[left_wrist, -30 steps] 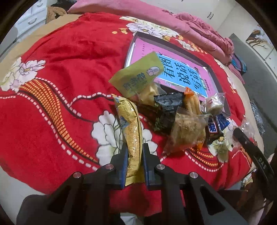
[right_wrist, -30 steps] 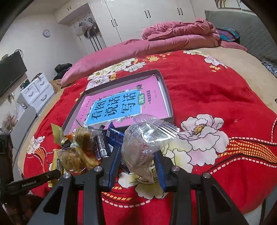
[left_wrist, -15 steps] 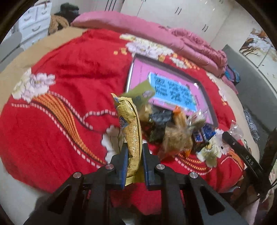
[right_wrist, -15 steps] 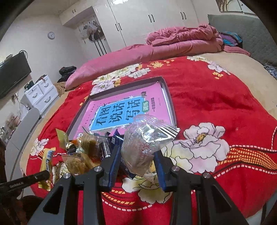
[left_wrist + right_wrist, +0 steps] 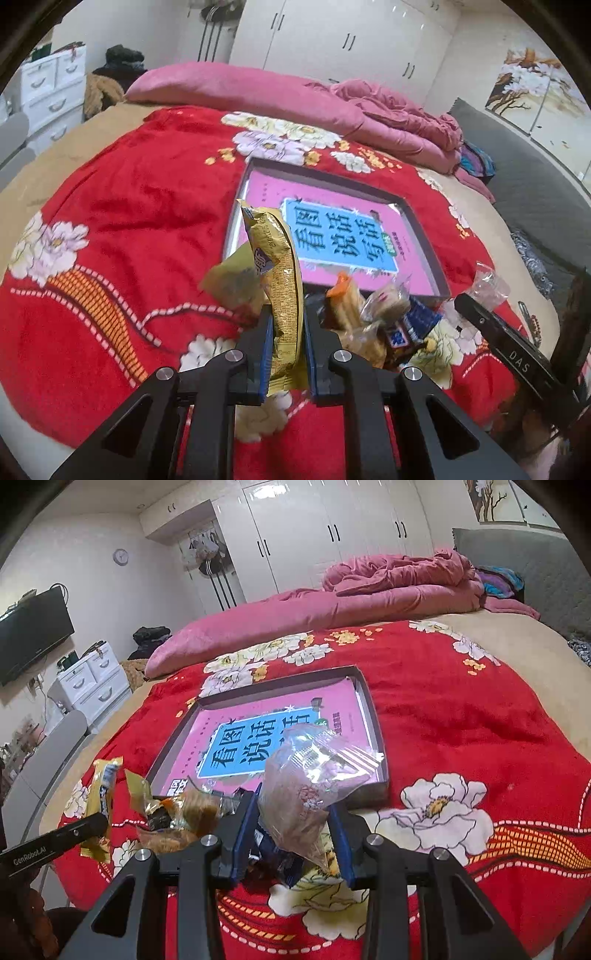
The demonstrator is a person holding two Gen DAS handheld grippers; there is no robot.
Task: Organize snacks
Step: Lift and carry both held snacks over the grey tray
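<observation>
My left gripper (image 5: 287, 321) is shut on a long yellow snack packet (image 5: 277, 273) and holds it upright above the red blanket. My right gripper (image 5: 293, 805) is shut on a clear plastic bag of brown snacks (image 5: 306, 782), lifted off the bed. A pile of loose snacks (image 5: 373, 317) lies on the blanket in front of a shallow dark box (image 5: 424, 229) with a pink and blue book (image 5: 340, 236) inside. The pile (image 5: 184, 816) and the box (image 5: 373, 716) also show in the right wrist view. The left gripper with its yellow packet (image 5: 101, 801) shows at that view's left.
The red flowered blanket (image 5: 129, 206) covers a round bed. A pink quilt (image 5: 295, 96) lies along the far side. White drawers (image 5: 51, 88) stand at the far left. A grey headboard (image 5: 524, 565) is at the far right. The right gripper's body (image 5: 509, 358) reaches in at right.
Both grippers have risen with their snacks. The yellow packet left the blanket and now stands upright in the air. The clear bag is held higher, nearer the box.
</observation>
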